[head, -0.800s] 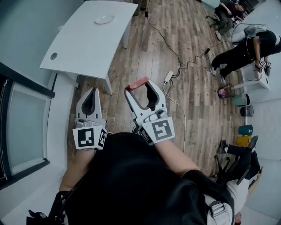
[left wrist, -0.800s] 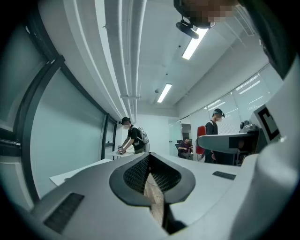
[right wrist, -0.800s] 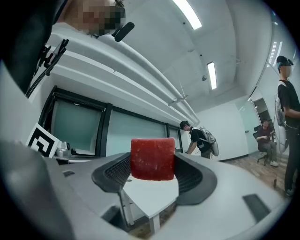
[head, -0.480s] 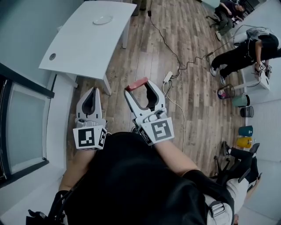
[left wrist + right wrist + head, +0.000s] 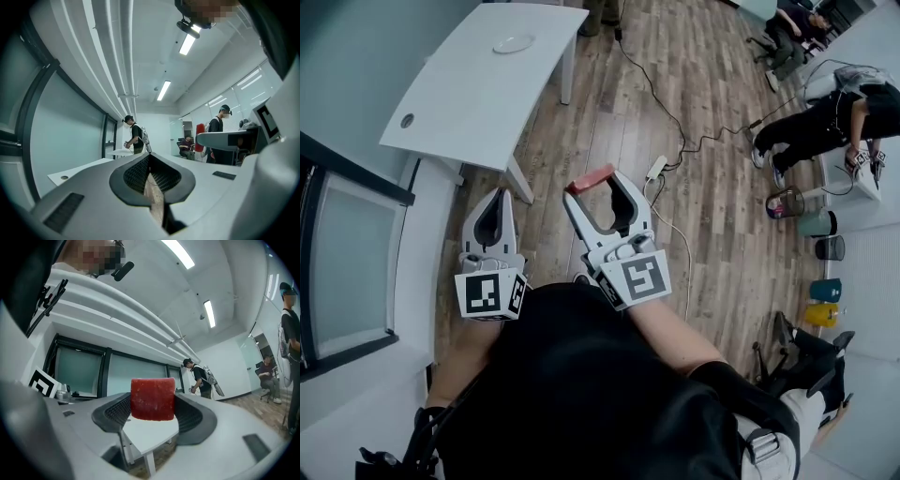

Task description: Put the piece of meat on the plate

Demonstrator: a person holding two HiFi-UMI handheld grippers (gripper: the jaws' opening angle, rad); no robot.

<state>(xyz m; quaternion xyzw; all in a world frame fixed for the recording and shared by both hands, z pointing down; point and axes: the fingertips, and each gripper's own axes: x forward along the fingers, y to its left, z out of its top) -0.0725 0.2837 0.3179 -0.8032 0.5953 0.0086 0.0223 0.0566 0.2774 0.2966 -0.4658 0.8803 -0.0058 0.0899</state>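
Since a moment ago the white tabletop and the wooden floor have slid a little toward the upper left of the head view, while both grippers keep the same pose in front of the person. The right gripper carries the piece of meat, a red block pinched across its width between widely set fingers. The left gripper rides alongside, its fingers pressed together at the tips on nothing.

The pick-up looks done; the carry and the set-down remain. The plate appears bare near the far end of the tabletop, well apart from the meat. Open floor lies between the person and the tabletop's near corner. A power strip and its cable trail across the boards just to the right, likely the one thing to step around. Other people work well off to the right.
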